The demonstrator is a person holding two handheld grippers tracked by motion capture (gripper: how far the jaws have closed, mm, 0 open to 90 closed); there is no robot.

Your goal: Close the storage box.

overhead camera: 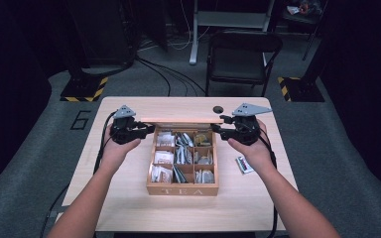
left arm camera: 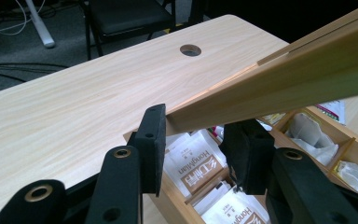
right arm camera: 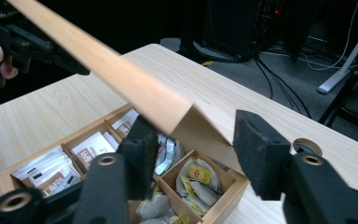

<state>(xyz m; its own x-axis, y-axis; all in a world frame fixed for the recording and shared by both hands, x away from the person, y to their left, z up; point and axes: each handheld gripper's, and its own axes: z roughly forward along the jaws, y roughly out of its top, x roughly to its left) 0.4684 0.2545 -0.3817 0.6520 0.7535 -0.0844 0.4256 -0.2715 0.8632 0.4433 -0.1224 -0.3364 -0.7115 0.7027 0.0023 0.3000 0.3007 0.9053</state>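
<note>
Two grippers hold the wooden lid (overhead camera: 181,120) raised over the tea box (overhead camera: 182,188): left gripper (overhead camera: 149,130) pinches its left corner, right gripper (overhead camera: 217,130) stands spread around its right corner.

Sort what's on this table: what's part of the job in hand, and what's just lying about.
In the job:
- wooden tea box
- its raised lid
- left hand-held gripper
- right hand-held gripper
- tea bags

Lying about:
- loose packet right of the box
- folding chair

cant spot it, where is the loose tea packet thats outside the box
In the high view, the small loose tea packet lies on the light wooden table, right of the wooden compartmented tea box, beside the person's right wrist.
</note>
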